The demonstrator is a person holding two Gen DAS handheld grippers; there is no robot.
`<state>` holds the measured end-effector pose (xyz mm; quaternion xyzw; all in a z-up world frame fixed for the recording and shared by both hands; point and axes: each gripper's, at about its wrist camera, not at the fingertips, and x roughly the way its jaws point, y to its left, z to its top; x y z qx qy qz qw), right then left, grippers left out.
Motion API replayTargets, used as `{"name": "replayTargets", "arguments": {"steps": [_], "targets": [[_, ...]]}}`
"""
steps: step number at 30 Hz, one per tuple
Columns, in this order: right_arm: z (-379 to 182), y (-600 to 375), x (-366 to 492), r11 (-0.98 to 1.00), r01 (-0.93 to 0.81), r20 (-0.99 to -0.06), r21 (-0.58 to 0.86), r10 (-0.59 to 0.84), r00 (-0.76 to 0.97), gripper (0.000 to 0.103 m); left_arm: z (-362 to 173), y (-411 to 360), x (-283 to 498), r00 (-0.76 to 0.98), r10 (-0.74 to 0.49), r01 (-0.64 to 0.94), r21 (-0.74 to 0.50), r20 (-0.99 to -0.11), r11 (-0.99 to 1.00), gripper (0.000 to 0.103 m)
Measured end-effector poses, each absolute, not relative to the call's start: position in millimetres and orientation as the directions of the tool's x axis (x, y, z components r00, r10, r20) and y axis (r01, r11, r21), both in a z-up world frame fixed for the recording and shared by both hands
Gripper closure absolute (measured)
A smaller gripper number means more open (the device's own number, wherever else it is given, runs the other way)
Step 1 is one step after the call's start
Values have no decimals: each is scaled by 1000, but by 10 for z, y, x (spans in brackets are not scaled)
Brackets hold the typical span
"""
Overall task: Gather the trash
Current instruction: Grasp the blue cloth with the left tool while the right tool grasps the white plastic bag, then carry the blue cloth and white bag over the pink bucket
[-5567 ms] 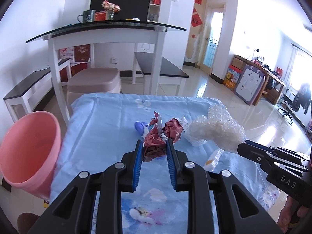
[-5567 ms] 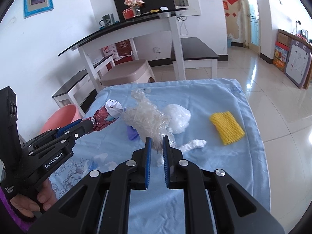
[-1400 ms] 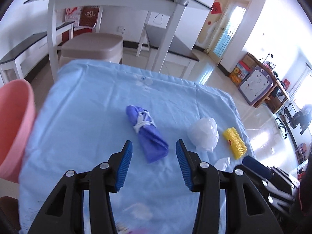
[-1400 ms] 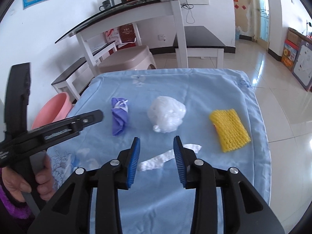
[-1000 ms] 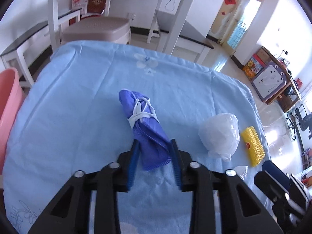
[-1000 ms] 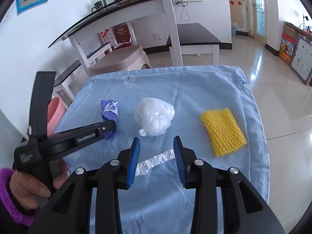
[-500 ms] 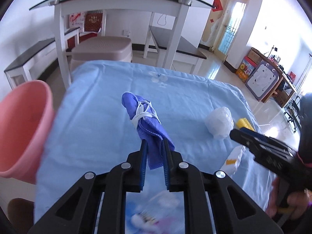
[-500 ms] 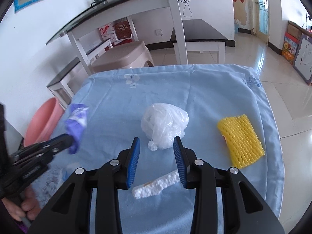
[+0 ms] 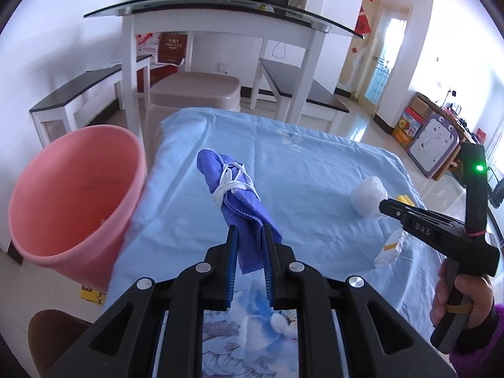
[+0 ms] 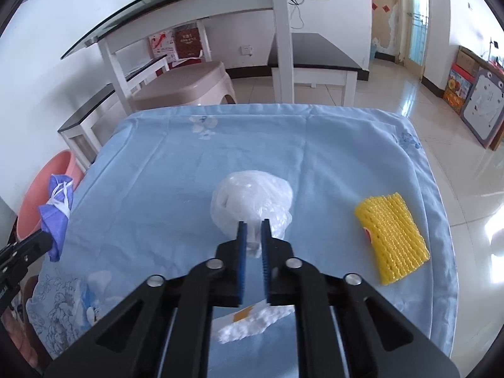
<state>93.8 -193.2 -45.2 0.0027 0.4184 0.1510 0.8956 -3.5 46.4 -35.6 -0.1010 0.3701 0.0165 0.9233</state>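
My left gripper (image 9: 249,236) is shut on a blue face mask (image 9: 234,195) bound with its white straps and holds it above the table, right of the pink bin (image 9: 75,195). The mask (image 10: 56,214) also shows at the left of the right wrist view, in front of the bin (image 10: 47,186). My right gripper (image 10: 252,236) is shut on the near edge of a crumpled white plastic bag (image 10: 252,201) that rests on the blue tablecloth (image 10: 157,173). A yellow foam net (image 10: 392,233) lies to the right. A white foam strip (image 10: 252,324) lies under my right gripper.
The pink bin stands off the table's left edge. A beige stool (image 9: 195,91), a white desk (image 9: 220,22) and dark benches (image 10: 315,53) stand beyond the far edge. Glossy floor lies to the right.
My left gripper lifted the mask and carried it left toward the bin. My right gripper moved forward over the foam strip and shut on the white plastic bag.
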Motion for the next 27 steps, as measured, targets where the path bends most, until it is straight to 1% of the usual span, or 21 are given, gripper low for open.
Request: {"name": "replayTargets", "arguments": {"steps": [3, 8, 18, 27], "targets": [[-361, -1839, 807, 946, -302, -730, 119, 290, 619, 98, -334, 495, -89, 736, -36, -111, -172, -676, 979, 89], [-216, -1715, 575, 924, -351, -701, 152, 351, 621, 98, -277, 530, -185, 758, -11, -115, -151, -652, 982, 89], [14, -1292, 254, 869, -469, -673, 159, 443, 592, 98, -143, 677, -306, 788, 8, -139, -166, -616, 976, 89], [161, -715, 167, 798, -582, -658, 156, 523, 541, 98, -62, 1015, -449, 804, 75, -219, -177, -591, 960, 89]]}}
